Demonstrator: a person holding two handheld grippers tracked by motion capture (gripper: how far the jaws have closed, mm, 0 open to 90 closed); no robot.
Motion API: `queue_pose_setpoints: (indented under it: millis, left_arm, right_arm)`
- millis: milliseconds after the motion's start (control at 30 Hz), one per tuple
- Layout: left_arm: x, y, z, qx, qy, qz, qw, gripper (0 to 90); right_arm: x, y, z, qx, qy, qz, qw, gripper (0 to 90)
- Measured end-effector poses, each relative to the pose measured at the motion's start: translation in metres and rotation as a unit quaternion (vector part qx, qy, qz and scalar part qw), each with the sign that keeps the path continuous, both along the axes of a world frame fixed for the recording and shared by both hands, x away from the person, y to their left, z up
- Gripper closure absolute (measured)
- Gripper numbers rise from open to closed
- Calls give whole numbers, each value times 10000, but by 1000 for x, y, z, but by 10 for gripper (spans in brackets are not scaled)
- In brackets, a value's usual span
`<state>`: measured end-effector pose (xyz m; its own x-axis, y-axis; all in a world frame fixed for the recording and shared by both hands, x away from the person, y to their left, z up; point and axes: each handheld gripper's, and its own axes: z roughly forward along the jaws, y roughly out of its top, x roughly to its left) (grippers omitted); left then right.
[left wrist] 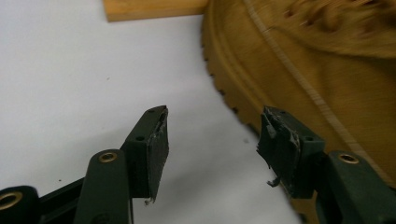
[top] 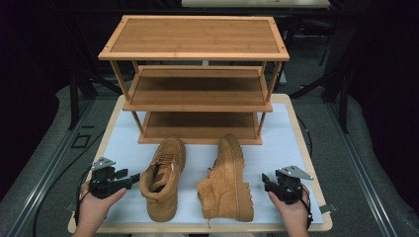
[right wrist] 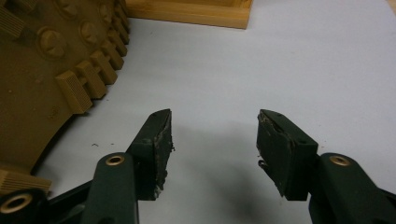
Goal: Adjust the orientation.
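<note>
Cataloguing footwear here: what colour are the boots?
Tan boots, sole included; clearest in the high view.

left hand enters from the bottom edge, wrapped around the left gripper, which points toward the centre with its grey plate on top. right hand mirrors it, holding the right gripper pointed inward. in the left gripper view, left gripper jaws stand wide apart, nothing between them. in the right gripper view, right gripper jaws likewise gape, worn pads bare.
</note>
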<state>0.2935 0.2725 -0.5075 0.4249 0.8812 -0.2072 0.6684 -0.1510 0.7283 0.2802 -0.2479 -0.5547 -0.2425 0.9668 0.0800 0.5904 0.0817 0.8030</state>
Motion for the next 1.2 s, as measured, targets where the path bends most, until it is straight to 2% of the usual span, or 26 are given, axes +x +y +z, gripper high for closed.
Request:
queue_pose_setpoints:
  millis: [33, 67, 133, 167, 200, 233, 267, 400, 500, 600, 800, 867, 900, 1000, 1033, 1100, 1167, 1200]
  left_arm:
    - [-3, -5, 13, -98, -97, -100, 9999, 452]
    - [-3, -5, 13, -98, -97, -100, 9999, 461]
    - [-6, -9, 26, -138, -172, -179, 9996, 478]
    - [-9, -13, 38, -134, -225, -224, 9994, 478]
    - [-11, -14, 44, -134, -246, -250, 9993, 478]
    - [-11, -14, 44, -134, -246, -250, 9993, 478]
    - [-13, -17, 56, -238, -231, -289, 9990, 478]
    - [-15, -21, 69, -361, -226, -387, 9983, 488]
    - [-16, -27, 81, -310, -258, -452, 9982, 488]
    - [-17, -30, 82, -317, -253, -448, 9982, 488]
    - [-23, -41, 70, -276, -86, -522, 9982, 495]
    - [-25, -44, 65, -207, -75, -532, 9983, 545]
    - [-27, -46, 61, -147, -65, -545, 9984, 619]
    - [-28, -47, 60, -195, -36, -526, 9984, 674]
    - [-28, -48, 61, -145, -32, -514, 9986, 674]
    - [-27, -48, 65, -74, -44, -532, 9985, 730]
    - [-21, -46, 69, -12, 64, -612, 9981, 785]
    - [-19, -44, 71, 40, 78, -606, 9981, 785]
  right_arm:
    - [0, -1, 1, 76, -19, -57, 10000, 450]
    - [0, -1, 1, 76, -19, -57, 10000, 450]
    - [0, -3, 0, 193, 2, -83, 9998, 450]
    - [0, -3, 0, 185, 34, -74, 9998, 450]
    - [0, -3, 0, 176, 48, -71, 9998, 450]
    - [0, -3, 0, 176, 48, -71, 9998, 450]
    - [0, -4, -1, 231, 77, -20, 9997, 450]
    - [1, -3, -1, 254, 62, -95, 9996, 449]
    - [1, -4, -2, 306, 59, -106, 9995, 448]
    - [0, -4, -1, 292, 54, -105, 9995, 447]
    - [0, -6, -1, 340, 55, -150, 9993, 447]
    - [0, -5, -2, 346, 56, -143, 9993, 447]
    - [1, -5, -2, 340, 62, -127, 9993, 447]
    - [0, -5, -2, 336, 32, -132, 9993, 447]
    - [0, -5, -2, 340, 22, -136, 9993, 447]
    - [0, -4, -2, 349, 25, -134, 9993, 447]
    - [0, -5, -2, 337, 60, -139, 9993, 447]
    - [0, -5, -2, 337, 60, -139, 9993, 447]
